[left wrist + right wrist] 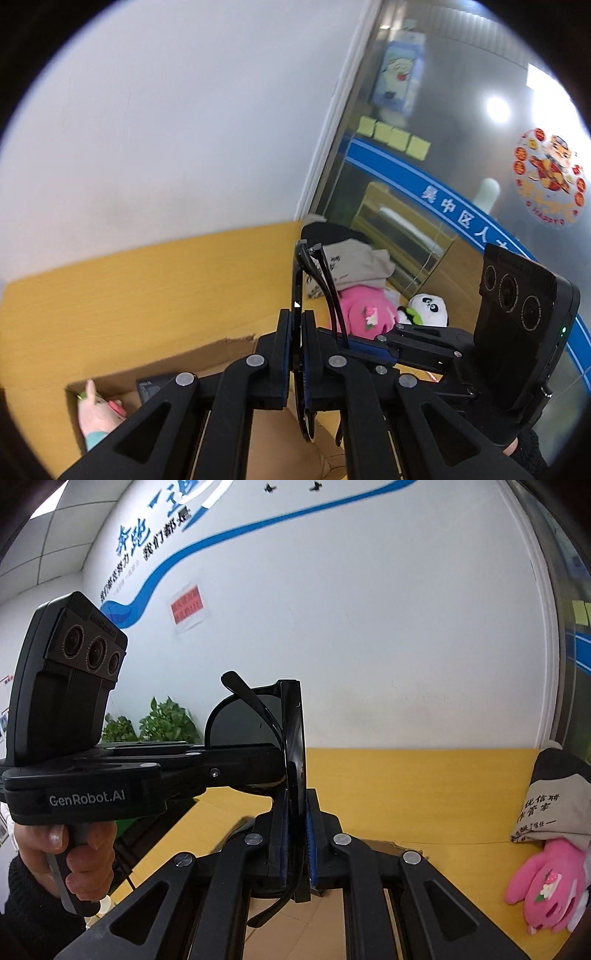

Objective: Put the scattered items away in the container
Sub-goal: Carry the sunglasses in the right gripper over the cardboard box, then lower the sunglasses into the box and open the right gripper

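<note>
Both grippers are shut on one pair of black sunglasses (pixel 297 280), held in the air above an open cardboard box (pixel 166 365). My left gripper (pixel 295 325) clamps the frame edge-on. The right gripper reaches in from the right and pinches a temple arm (pixel 334 295). In the right wrist view my right gripper (pixel 293 812) grips the sunglasses (pixel 291 738), and the left gripper (pixel 207 764) holds them from the left. The box (pixel 332 915) lies below. Inside it are a pink and white soft toy (pixel 94 413) and a dark booklet (pixel 151 387).
A yellow wooden table (pixel 129 295) meets a white wall. At the far right lie a pink plush (pixel 365 314), a panda plush (pixel 428 306) and a grey printed cloth bag (pixel 354 266). The pink plush (pixel 550 890) and bag (pixel 557 797) also show in the right wrist view. A glass partition stands behind.
</note>
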The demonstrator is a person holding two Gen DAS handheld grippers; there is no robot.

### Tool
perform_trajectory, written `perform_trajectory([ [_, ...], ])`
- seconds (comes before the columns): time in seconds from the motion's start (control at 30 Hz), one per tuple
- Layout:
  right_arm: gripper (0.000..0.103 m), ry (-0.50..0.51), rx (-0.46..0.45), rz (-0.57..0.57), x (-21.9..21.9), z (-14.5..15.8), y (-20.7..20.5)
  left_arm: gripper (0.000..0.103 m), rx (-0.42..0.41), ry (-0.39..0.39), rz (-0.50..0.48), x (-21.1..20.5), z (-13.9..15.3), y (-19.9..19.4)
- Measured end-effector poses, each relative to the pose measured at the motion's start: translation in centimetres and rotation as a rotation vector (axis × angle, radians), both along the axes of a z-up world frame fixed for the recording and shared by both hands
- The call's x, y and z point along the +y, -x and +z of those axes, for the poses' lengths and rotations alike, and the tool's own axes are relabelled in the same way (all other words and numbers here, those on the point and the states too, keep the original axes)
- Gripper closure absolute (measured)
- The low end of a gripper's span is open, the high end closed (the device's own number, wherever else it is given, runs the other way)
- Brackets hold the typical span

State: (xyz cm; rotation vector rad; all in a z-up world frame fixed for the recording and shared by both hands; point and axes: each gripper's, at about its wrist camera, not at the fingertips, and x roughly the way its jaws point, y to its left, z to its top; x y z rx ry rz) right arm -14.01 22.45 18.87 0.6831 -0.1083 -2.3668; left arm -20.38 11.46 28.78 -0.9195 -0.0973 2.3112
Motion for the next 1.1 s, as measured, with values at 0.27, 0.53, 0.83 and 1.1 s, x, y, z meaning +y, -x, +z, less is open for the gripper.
perform_trajectory([
  [0.27, 0.095, -0.078, -0.223, -0.041, -1.6, -10.8, 6.0, 0.099, -0.231, 0.012, -0.002, 0.3, -12.6, 6.0],
  [0.53, 0.095, -0.176, -0.490, -0.075, -3.0, -23.5, 10.5, 0.099, -0.482, 0.031, 0.005, 1.4, -26.0, 9.9],
  [0.83, 0.094, -0.272, -0.617, -0.161, -2.6, -29.1, 12.8, 0.082, -0.607, 0.031, 0.039, 3.0, -31.1, 11.4],
  [1.1, 0.035, -0.284, -0.550, -0.170, -2.2, -27.1, 12.2, 0.056, -0.432, 0.060, 0.054, 0.2, -25.3, 7.3],
])
